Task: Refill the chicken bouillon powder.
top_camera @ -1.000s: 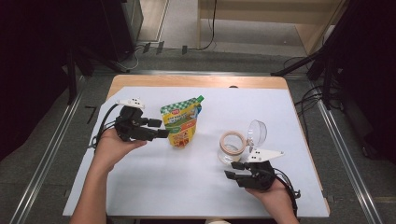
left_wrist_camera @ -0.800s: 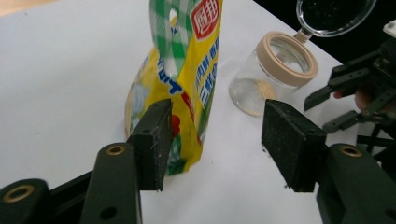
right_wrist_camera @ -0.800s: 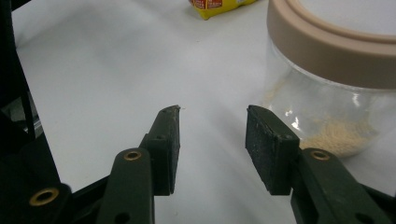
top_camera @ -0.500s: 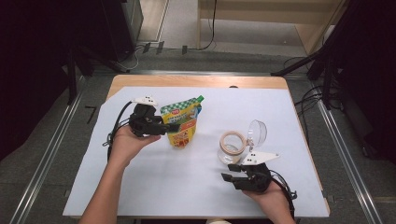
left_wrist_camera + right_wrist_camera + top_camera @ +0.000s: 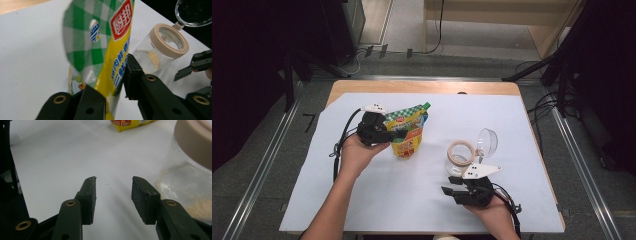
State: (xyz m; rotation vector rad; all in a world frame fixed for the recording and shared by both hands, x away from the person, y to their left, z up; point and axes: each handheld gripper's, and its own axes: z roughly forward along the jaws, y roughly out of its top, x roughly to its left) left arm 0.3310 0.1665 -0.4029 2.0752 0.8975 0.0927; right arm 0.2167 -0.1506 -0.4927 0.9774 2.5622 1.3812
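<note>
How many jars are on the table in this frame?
1: a clear jar with a beige rim and its lid flipped open, standing on the white table just ahead of the right gripper, some powder inside.

The soft yellow plastic pouch with a green checked top point(image 5: 408, 131) stood up on the white table sheet, near its middle-left. It had a red label and blue writing. Its top edge had a small round hole point(image 5: 94, 30). The pouch was pinched by its side. Its bottom rested on the sheet, well apart from the open glass jar.
</note>
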